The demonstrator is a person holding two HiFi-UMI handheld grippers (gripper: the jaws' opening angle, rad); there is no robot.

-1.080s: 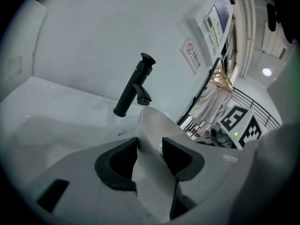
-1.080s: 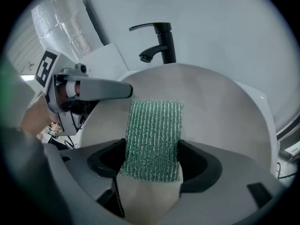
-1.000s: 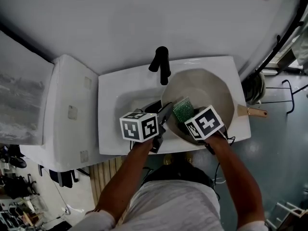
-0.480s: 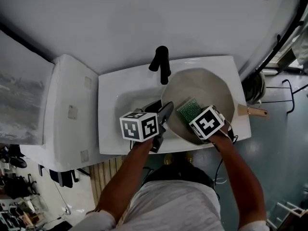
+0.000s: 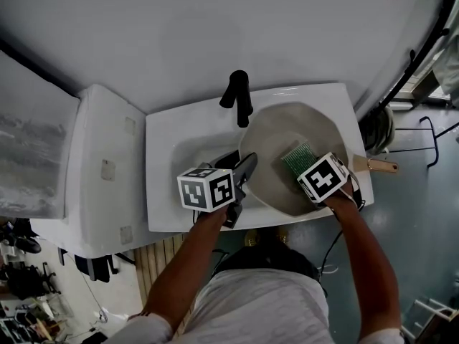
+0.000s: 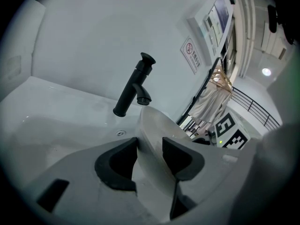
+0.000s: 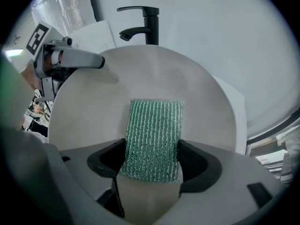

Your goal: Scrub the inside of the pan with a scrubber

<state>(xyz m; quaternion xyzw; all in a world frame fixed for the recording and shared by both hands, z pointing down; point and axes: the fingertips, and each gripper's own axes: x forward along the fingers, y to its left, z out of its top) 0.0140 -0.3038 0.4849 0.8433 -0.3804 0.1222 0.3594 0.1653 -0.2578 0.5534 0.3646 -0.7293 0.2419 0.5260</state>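
Observation:
A round pan [image 5: 287, 124] with a pale beige inside lies tilted in the right part of the white sink [image 5: 179, 131], its wooden handle [image 5: 384, 167] pointing right. My left gripper [image 5: 247, 167] is shut on the pan's left rim; in the left gripper view the pan wall [image 6: 154, 125] fills the gap between the jaws of the left gripper [image 6: 150, 149]. My right gripper [image 5: 310, 169] is shut on a green scrubber [image 5: 296, 156] that lies flat on the pan's right inner side. In the right gripper view the scrubber [image 7: 154, 135] sticks out ahead of the right gripper [image 7: 152, 158] onto the pan [image 7: 117, 88].
A black faucet [image 5: 240, 95] stands at the sink's back edge, just left of the pan. A white cabinet top [image 5: 100, 163] adjoins the sink on the left. A wall rises behind the sink. Right of the sink the floor holds a dark round object [image 5: 380, 127] and metal bars.
My right gripper has slid the scrubber to the right across the inside of the pan. The left gripper and the pan have stayed where they were.

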